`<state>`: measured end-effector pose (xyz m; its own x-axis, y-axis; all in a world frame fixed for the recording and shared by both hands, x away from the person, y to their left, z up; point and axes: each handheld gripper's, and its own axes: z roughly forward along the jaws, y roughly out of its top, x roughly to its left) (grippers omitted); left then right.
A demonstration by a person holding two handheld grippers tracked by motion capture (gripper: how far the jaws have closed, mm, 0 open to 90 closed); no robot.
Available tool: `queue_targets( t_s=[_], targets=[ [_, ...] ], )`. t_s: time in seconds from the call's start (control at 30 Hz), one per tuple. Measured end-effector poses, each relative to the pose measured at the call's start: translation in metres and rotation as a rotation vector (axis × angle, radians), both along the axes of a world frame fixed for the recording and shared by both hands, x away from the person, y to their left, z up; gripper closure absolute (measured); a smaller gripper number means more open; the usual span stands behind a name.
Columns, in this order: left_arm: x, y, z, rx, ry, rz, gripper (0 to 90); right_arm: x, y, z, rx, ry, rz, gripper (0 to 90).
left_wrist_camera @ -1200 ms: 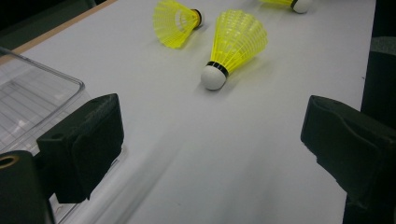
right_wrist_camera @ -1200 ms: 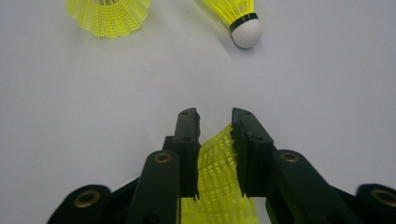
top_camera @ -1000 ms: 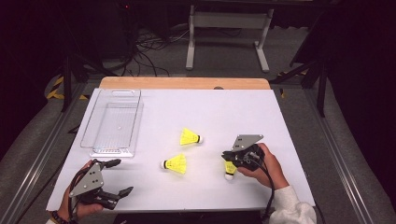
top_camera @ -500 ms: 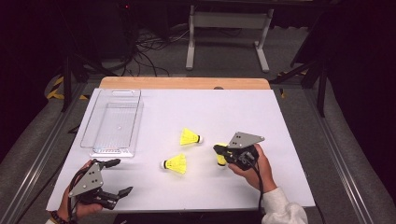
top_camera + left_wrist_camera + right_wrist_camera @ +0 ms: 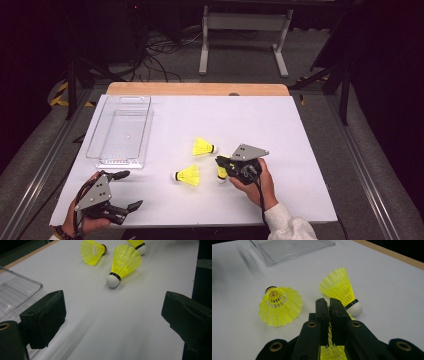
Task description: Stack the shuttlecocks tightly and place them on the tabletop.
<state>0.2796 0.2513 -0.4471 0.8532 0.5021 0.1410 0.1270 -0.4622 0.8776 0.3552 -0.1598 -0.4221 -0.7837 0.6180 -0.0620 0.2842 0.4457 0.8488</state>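
**Got one shuttlecock pinched, two more lying on the table**

So here's where I'm at. My right gripper (image 5: 223,166) is clamped down on a yellow shuttlecock (image 5: 221,173), jaws nearly together with the mesh skirt squeezed between them. In the right gripper view you can see the yellow netting (image 5: 329,338) poking out in the thin slot between my two black jaws, and more of it under the gripper body. The jaws have just eased open a hair, but the skirt is between the pads and gripped. In the high view this held shuttlecock sits low at the table (image 5: 300,130), in the near right part of the white surface, its white cork end toward me.

Two others lie loose. One with a white cork (image 5: 187,175) is just left of my right gripper, lying on its side. The other, with a dark cork (image 5: 203,147), is a bit farther back, near the first one but not touching it.

My left gripper (image 5: 125,190) is down at the near left corner, jaws spread wide with nothing between them. The clear plastic tray (image 5: 121,131) sits just beyond it, along the left side of the table.
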Motion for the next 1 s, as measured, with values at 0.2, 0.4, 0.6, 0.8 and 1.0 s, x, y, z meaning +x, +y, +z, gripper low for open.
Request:
queue_targets(
  t_s=[0.2, 0.4, 0.6, 0.8, 1.0],
  targets=[
    [0.000, 0.001, 0.000, -0.001, 0.001, -0.001, 6.7, 0.000, -0.013, -0.001, -0.004, 0.018, -0.030, 81.7],
    [0.000, 0.001, 0.000, -0.003, -0.001, 0.001, 6.7, -0.002, -0.025, -0.001, -0.017, 0.043, -0.042, 76.0],
    [0.000, 0.000, 0.000, 0.000, 0.001, -0.002, 6.7, -0.006, -0.036, -0.001, -0.032, 0.079, -0.030, 66.5],
    [0.000, -0.001, 0.000, 0.001, 0.002, -0.005, 6.7, -0.010, -0.038, -0.002, -0.073, 0.118, 0.014, 52.0],
    [0.000, 0.000, 0.000, 0.002, 0.004, -0.002, 6.7, -0.016, -0.038, -0.006, -0.136, 0.157, 0.067, 45.1]
  ],
)
